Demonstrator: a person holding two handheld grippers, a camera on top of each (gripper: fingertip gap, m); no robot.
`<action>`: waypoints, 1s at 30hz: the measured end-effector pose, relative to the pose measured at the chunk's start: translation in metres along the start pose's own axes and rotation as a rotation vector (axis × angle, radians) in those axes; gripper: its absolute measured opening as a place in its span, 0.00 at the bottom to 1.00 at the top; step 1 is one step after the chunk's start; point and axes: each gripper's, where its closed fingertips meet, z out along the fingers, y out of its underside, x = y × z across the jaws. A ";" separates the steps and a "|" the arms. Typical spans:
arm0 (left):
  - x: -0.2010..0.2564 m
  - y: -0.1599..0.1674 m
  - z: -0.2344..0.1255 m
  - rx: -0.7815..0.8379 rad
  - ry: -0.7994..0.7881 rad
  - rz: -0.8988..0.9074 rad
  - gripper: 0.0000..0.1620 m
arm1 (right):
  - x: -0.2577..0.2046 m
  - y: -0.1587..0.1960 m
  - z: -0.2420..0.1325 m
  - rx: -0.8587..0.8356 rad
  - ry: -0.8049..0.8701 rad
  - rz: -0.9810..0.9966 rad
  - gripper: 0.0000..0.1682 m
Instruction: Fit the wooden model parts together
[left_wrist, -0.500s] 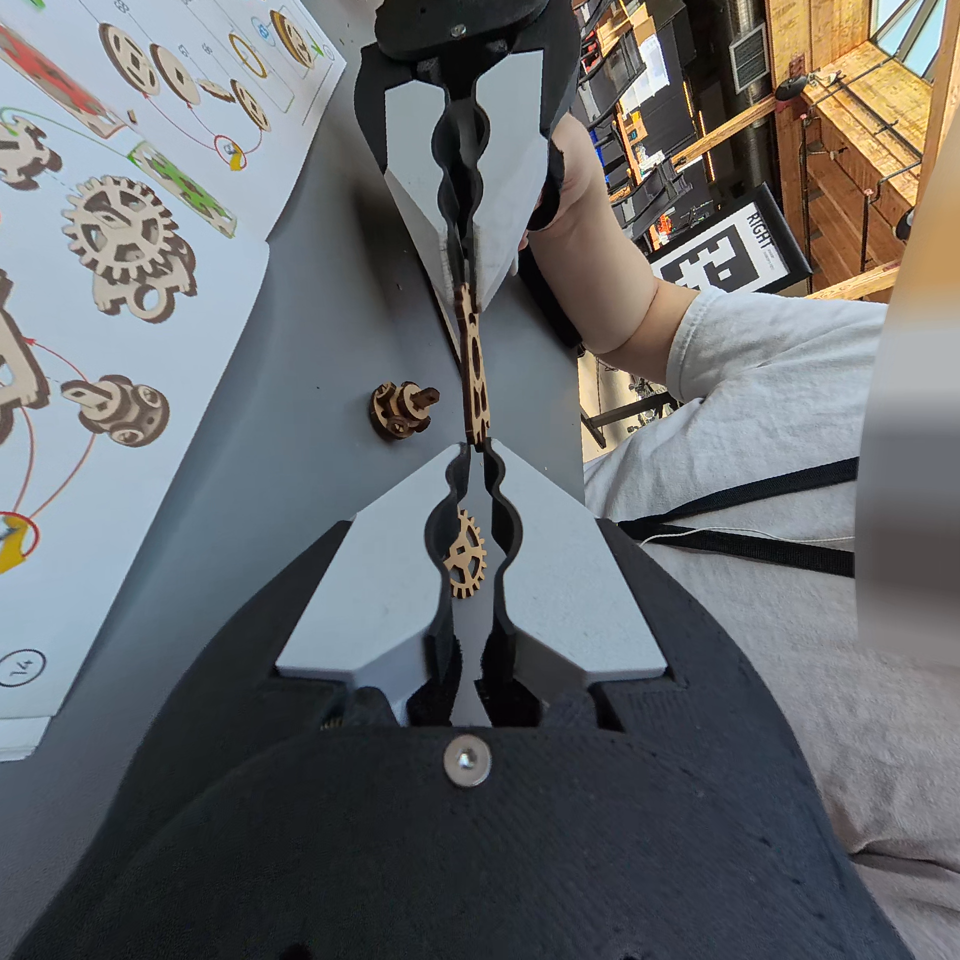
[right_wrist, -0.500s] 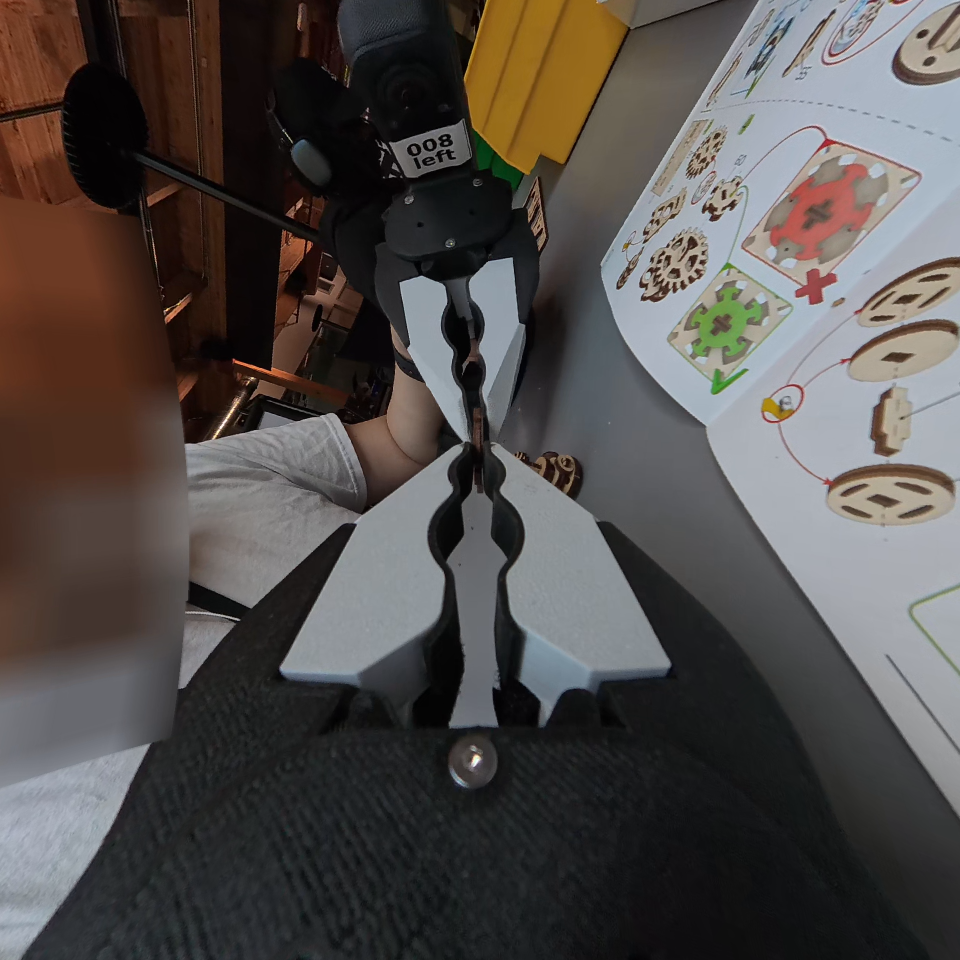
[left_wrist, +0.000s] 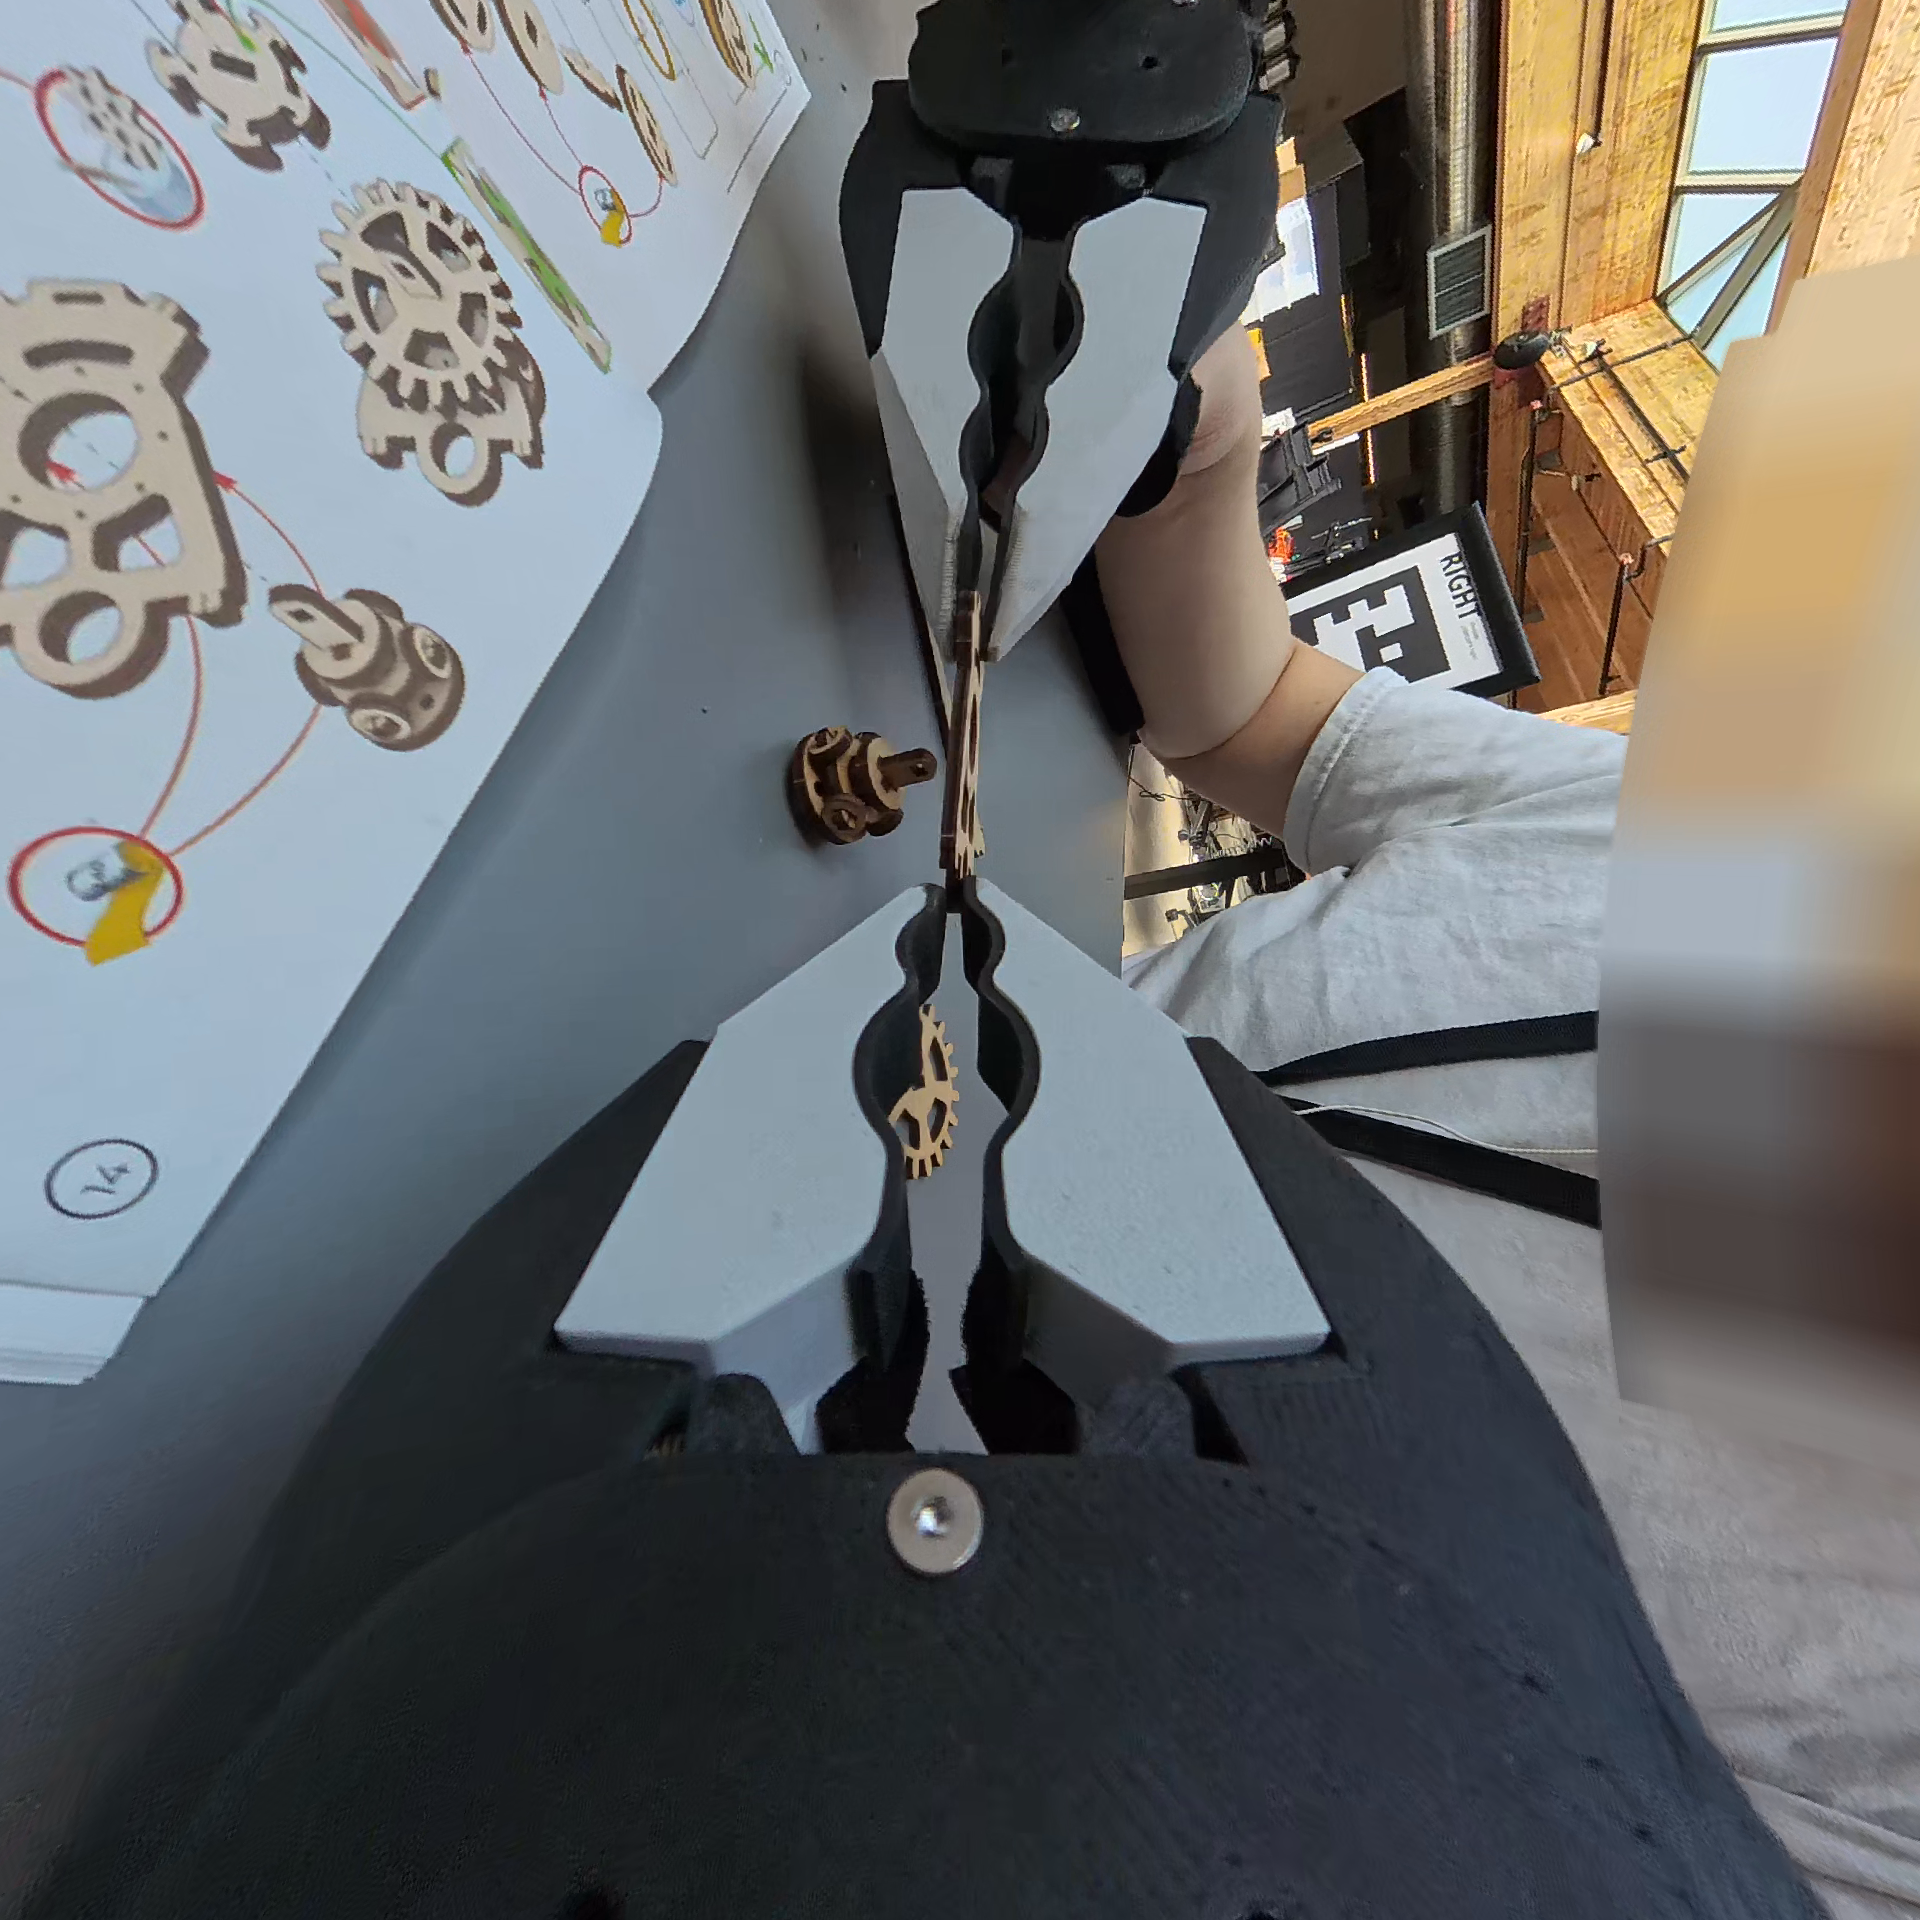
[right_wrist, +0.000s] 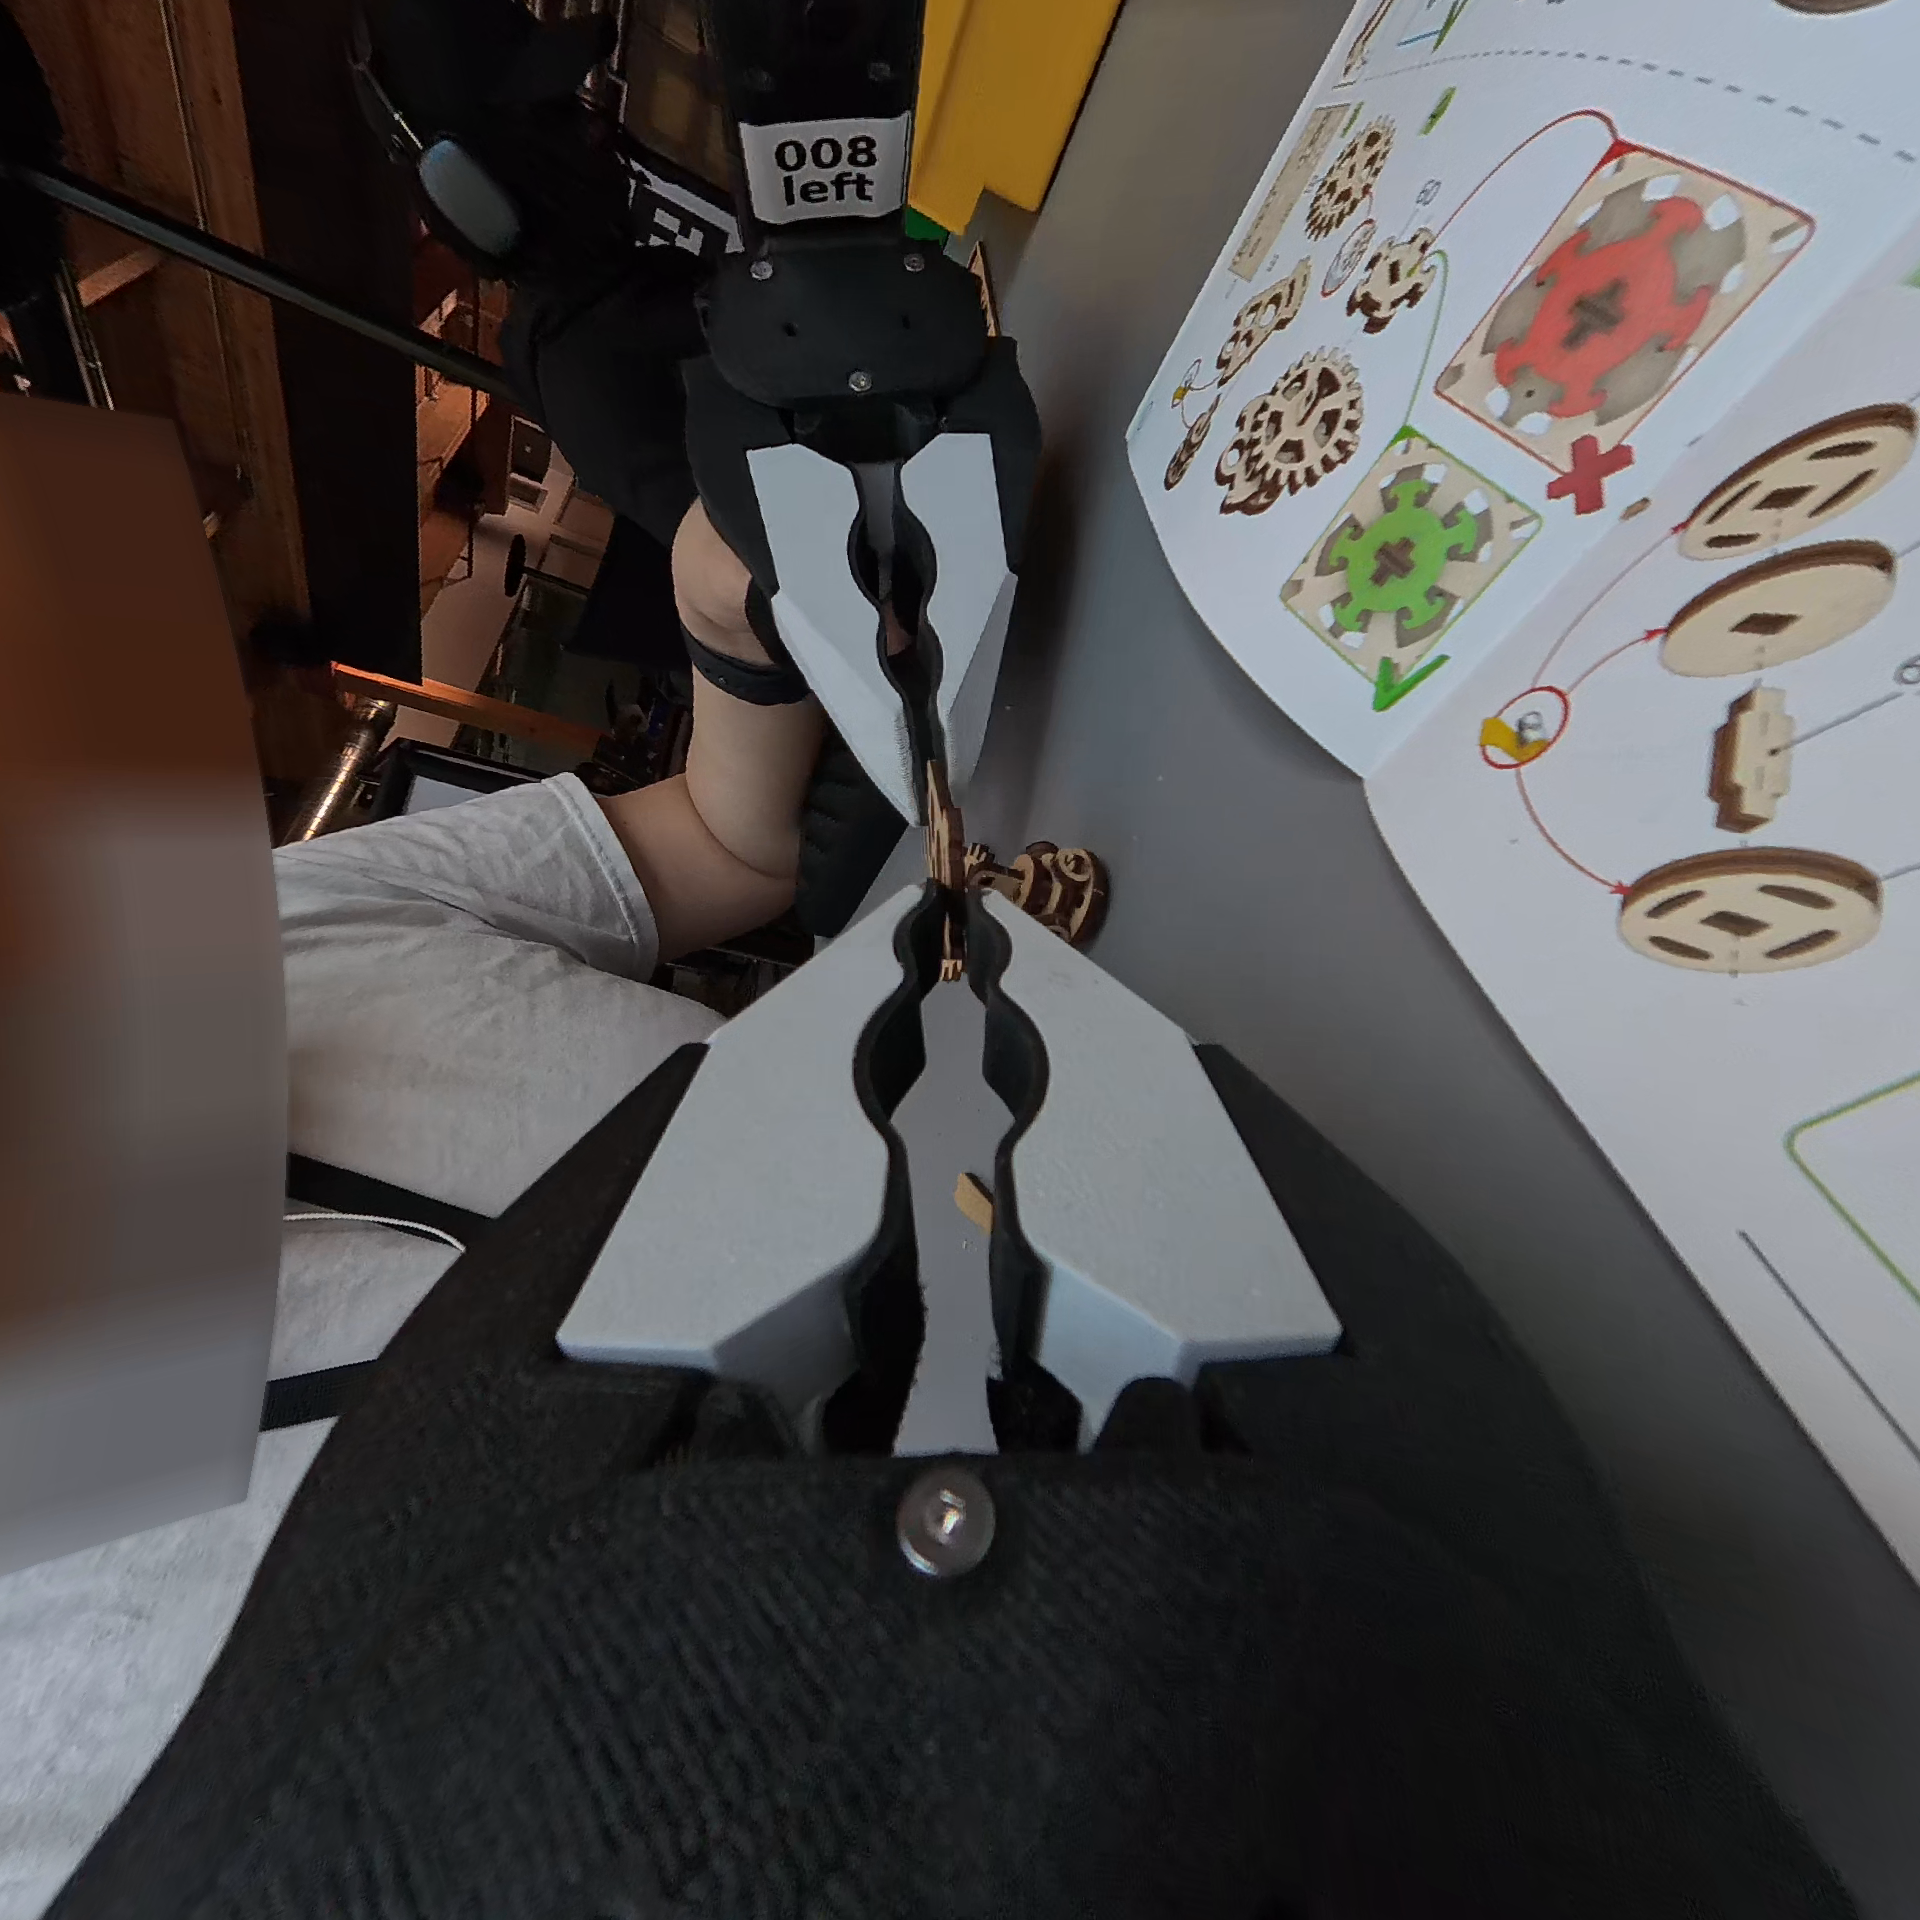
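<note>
Counter of grey carries everything here, with a big white instruction sheet spread over its far side. Next in size are the two tools, nose to nose above the counter's near edge. The left gripper has its fingers drawn narrow, pinching one end of a flat toothed wooden plate; the right gripper has its fingers narrow as well, clamped on the other end. The plate hangs edge-on between them, clear of the counter. Just beside it lies a small wooden hub with a peg, apart from both tools.

Fitting well probably means one tool keeping the plate steady while the peg is brought square to its hole; with such thin ply, any twist between the two grips could crack it, so pressure should run along the peg's axis.

Only the left wrist view shows a little wooden gear sitting between its own fingers, behind the tips. Only the right wrist view shows a yellow box at the counter's far end and a small tan sliver between the right tool's fingers.
</note>
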 end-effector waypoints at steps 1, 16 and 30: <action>-0.001 0.001 0.000 -0.004 -0.003 -0.013 0.00 | 0.001 0.001 0.001 -0.007 0.011 -0.001 0.01; -0.011 0.007 0.003 -0.033 -0.022 -0.105 0.00 | 0.013 0.008 0.006 -0.039 0.104 0.019 0.02; -0.009 0.012 0.005 -0.072 0.025 -0.145 0.00 | 0.018 0.010 0.008 -0.059 0.174 0.031 0.03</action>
